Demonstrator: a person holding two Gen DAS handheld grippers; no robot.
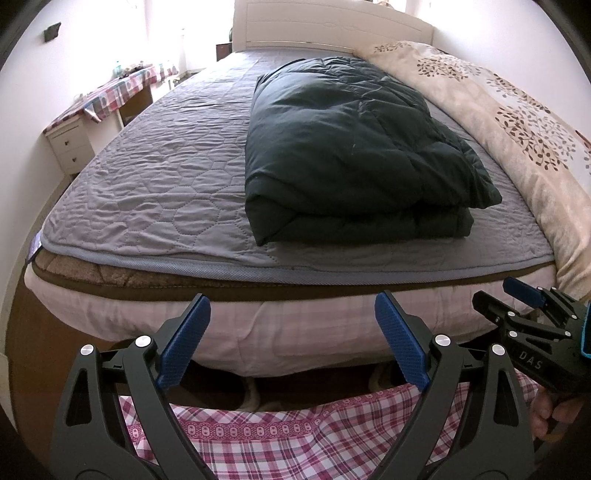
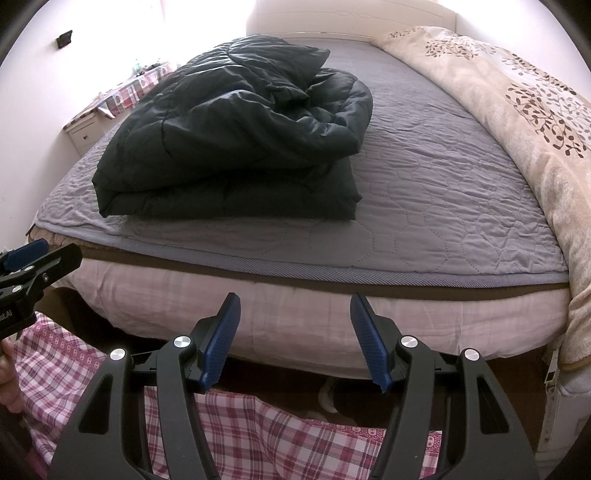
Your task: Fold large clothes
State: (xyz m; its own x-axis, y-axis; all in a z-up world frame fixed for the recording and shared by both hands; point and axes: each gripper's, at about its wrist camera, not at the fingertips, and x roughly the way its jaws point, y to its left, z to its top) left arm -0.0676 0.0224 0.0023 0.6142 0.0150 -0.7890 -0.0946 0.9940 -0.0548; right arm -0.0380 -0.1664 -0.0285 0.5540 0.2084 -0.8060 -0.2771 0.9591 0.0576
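A dark green padded jacket [image 1: 351,147] lies folded in a thick bundle on the grey quilted bedspread [image 1: 155,177], near the bed's foot edge. The right wrist view shows the same jacket [image 2: 236,129] left of centre on the bedspread [image 2: 443,192]. My left gripper [image 1: 291,332] hangs open in front of the mattress side, below and short of the jacket, nothing between its blue pads. My right gripper [image 2: 295,332] also stands open and empty before the mattress. Each gripper appears in the other's view: the right gripper [image 1: 517,306] at the right edge, the left gripper [image 2: 33,262] at the left edge.
A beige leaf-print blanket [image 1: 498,110] runs along the bed's right side. A white headboard [image 1: 332,26] stands at the far end. A nightstand and table with a plaid cloth [image 1: 110,96] line the left wall. Pink plaid fabric [image 1: 295,435] lies below the grippers.
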